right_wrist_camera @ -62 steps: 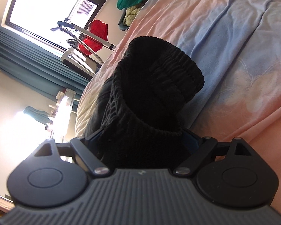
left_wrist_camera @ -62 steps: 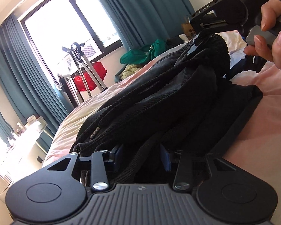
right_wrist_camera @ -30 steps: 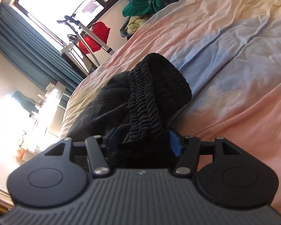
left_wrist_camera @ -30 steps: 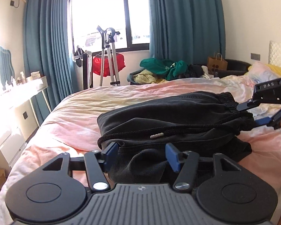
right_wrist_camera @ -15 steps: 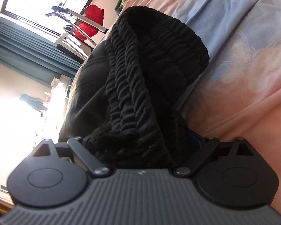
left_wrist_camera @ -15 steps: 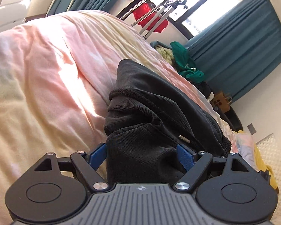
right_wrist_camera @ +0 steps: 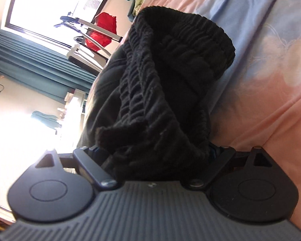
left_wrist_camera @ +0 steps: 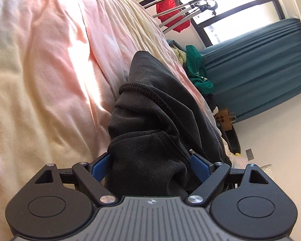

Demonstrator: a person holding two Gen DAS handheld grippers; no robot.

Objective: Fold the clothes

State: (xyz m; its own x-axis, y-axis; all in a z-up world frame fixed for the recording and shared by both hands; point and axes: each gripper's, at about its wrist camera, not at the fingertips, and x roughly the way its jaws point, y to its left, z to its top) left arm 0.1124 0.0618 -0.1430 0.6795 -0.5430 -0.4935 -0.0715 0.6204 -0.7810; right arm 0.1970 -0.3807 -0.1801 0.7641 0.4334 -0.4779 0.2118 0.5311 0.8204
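Black trousers (left_wrist_camera: 150, 120) bunched on pink bedspread (left_wrist_camera: 40, 70), clamped by left gripper (left_wrist_camera: 150, 165); elastic waistband (right_wrist_camera: 170, 64) pinched between right gripper (right_wrist_camera: 160, 154) fingers.

A lived-in home bedroom. A bed spread with a rumpled pink, cream and pale blue duvet (left_wrist_camera: 50, 64) fills most of both views. Long teal curtains (left_wrist_camera: 256, 64) hang beside a big dark-framed window (right_wrist_camera: 56, 6). Green and yellowish clothes (left_wrist_camera: 196, 70) lie heaped near a red bag (right_wrist_camera: 104, 30) on a metal stand.
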